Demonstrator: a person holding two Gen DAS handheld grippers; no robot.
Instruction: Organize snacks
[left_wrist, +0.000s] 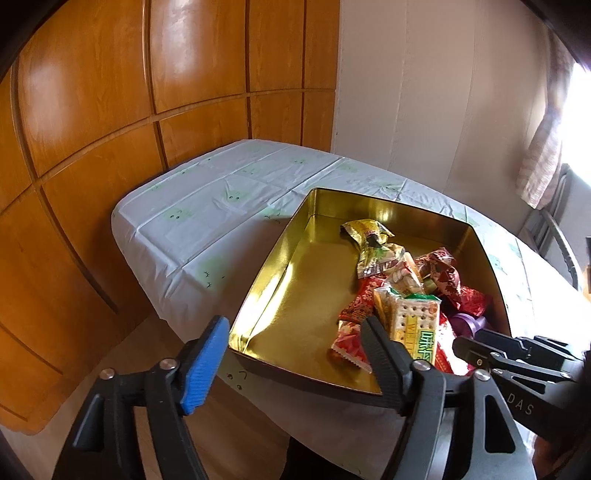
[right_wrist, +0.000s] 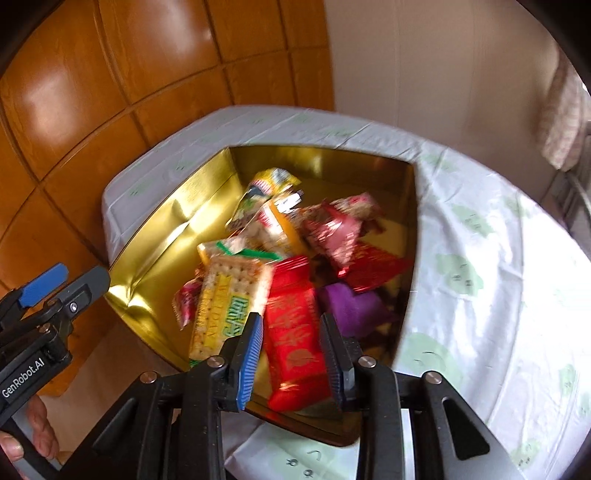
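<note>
Right tongs: part-open, straddling red packet, grip unconfirmed | Left tongs: wide open, empty, at gold tin near edge | Snacks: heaped in tin on counter | Risk: blurred view; closing off-centre may pinch cracker pack or slip.
</note>
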